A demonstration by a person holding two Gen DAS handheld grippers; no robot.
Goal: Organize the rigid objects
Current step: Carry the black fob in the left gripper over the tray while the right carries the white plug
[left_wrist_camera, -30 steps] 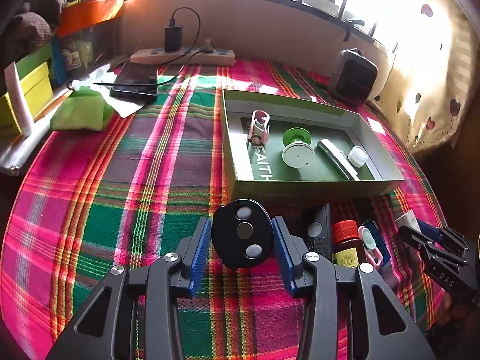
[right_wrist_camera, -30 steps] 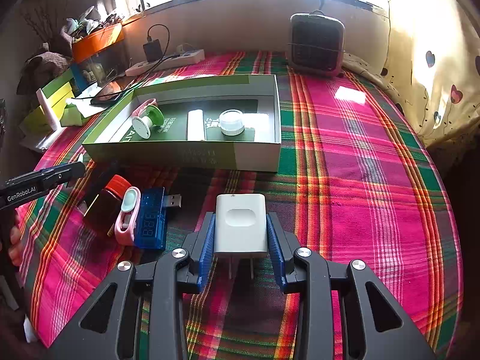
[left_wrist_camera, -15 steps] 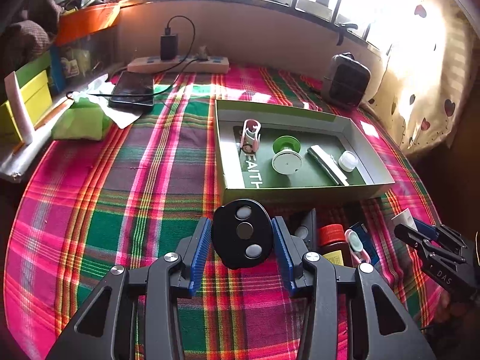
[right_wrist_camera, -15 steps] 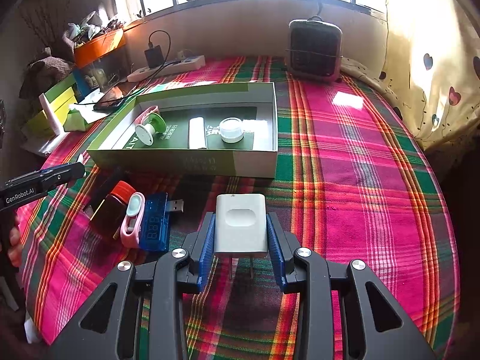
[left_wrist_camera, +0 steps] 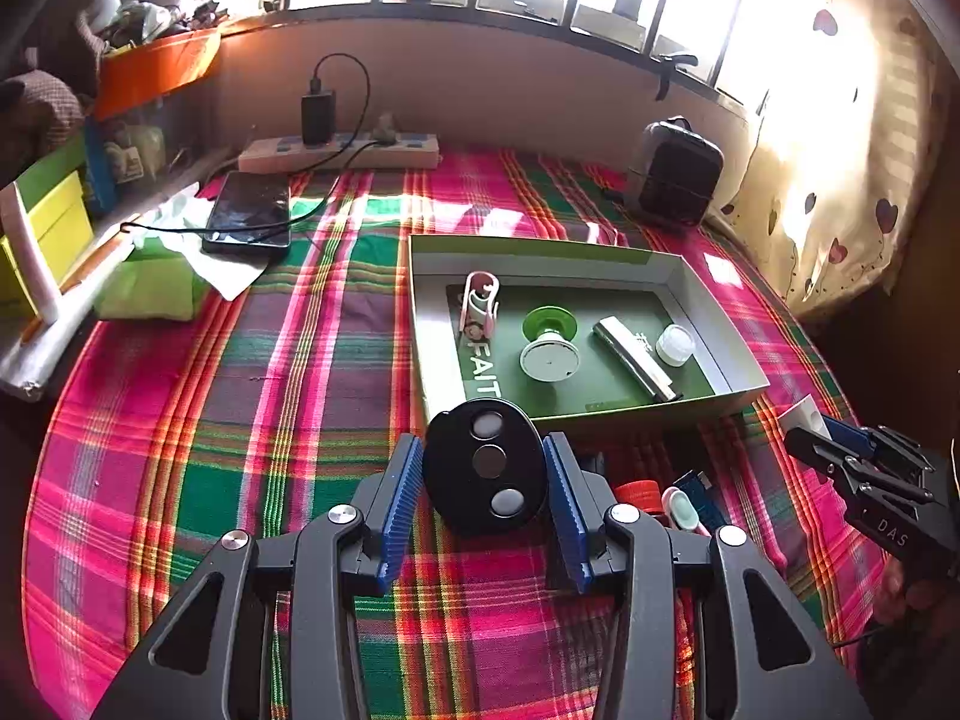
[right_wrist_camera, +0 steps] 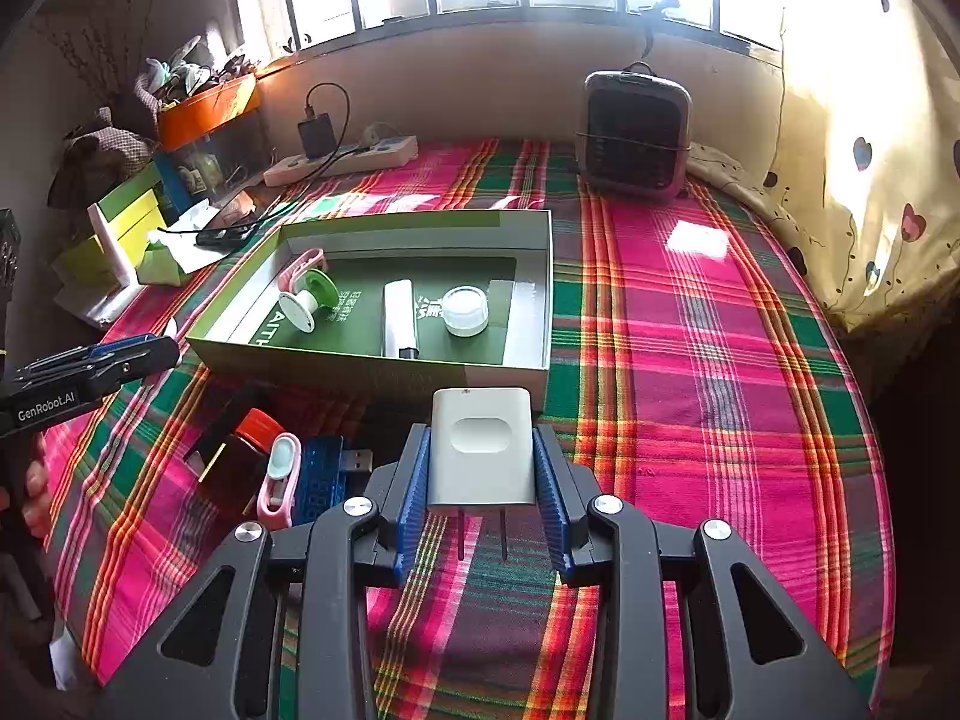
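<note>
The left gripper point(left_wrist_camera: 485, 483) is clamping a black oval device point(left_wrist_camera: 485, 467) with three round buttons between its blue pads, the jaws standing about halfway apart and pressing on both of its sides, and it is holding the device above the plaid cloth point(left_wrist_camera: 252, 420) just in front of the near wall of the green cardboard box point(left_wrist_camera: 708, 276). The right gripper point(right_wrist_camera: 485, 468) is gripping a white plug adapter point(right_wrist_camera: 482, 447) at a narrower spread, its two metal prongs pointing back toward the camera, and it is hovering just before the box's near right corner. Inside the box a pink clip point(left_wrist_camera: 480, 303), a green-and-white spool point(left_wrist_camera: 549, 348), a silver bar point(left_wrist_camera: 630, 357) and a white cap point(left_wrist_camera: 675, 345) are lying side by side on the green floor. On the cloth between the two tools a red-capped amber bottle point(right_wrist_camera: 243, 450), a pink-and-white case point(right_wrist_camera: 279, 474) and a blue USB meter point(right_wrist_camera: 324, 477) are sitting close together. Farther off, a phone point(left_wrist_camera: 249, 210) is charging near a power strip point(left_wrist_camera: 339, 153), and a small fan heater point(right_wrist_camera: 636, 132) is standing by the wall. Compared with a second ago, both grips are looking unchanged, while the box is appearing slightly farther away and lower in each view, and the items on the cloth are sitting closer under the fingers.
</note>
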